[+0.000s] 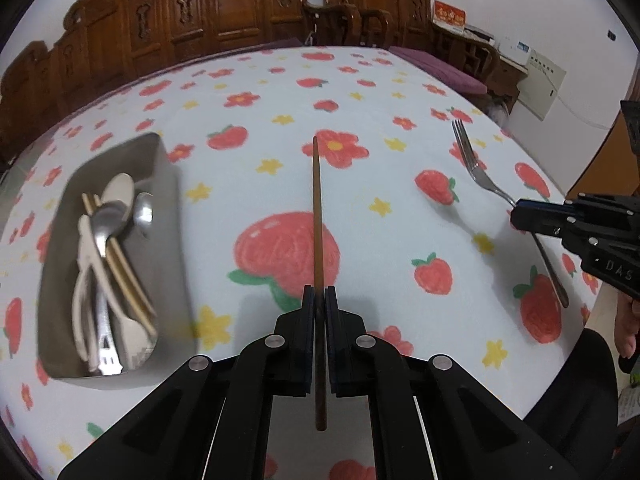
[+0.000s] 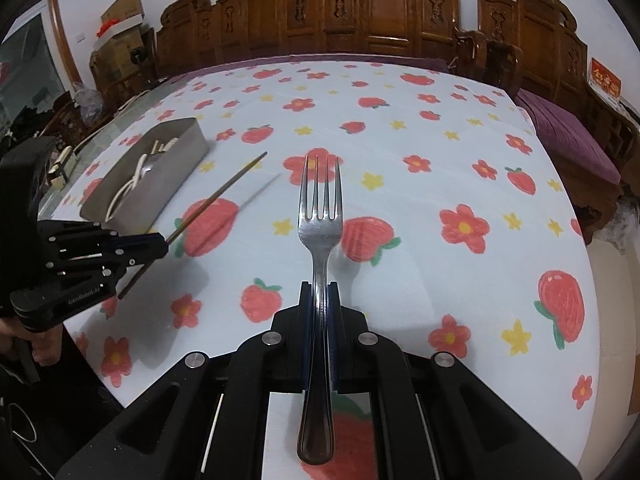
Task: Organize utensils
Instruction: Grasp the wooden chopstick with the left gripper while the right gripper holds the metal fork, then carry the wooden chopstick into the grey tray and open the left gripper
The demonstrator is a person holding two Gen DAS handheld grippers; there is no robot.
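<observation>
Nearest, left side: my left gripper [image 1: 319, 300] has its fingers [image 1: 307, 308] pinching a brown chopstick [image 1: 317, 216] part way along its length. The butt end sticks back between the finger arms toward me; the rest runs straight ahead, long axis in line with the fingers, tip pointing away across the tabletop [image 1: 400, 92]. It is held off the cloth; its shadow shows in the right view.

Nearest, right side: my right gripper [image 2: 320, 300] has its fingers [image 2: 334, 300] clamped on the handle of a metal fork [image 2: 320, 216]. Handle end toward me, tines pointing forward and away, long axis along the fingers. In the left view it looks tilted, tines higher than the handle.

Further out, to my left: metal tray [image 1: 168, 184], long side running away from me. Inside lie a metal spoon [image 1: 105, 220], white plastic utensils [image 1: 90, 276] and a pale chopstick pair [image 1: 120, 264], all roughly lengthwise in the tray.

Progress, my judgement: most pieces are already in the tray. The two in my fingers are the only loose utensils I can see; no others lie on the cloth. Left to do: carry chopstick and fork over to the tray and lay them lengthwise with the rest.

Far edge: carved wooden chairs [image 1: 224, 8].
</observation>
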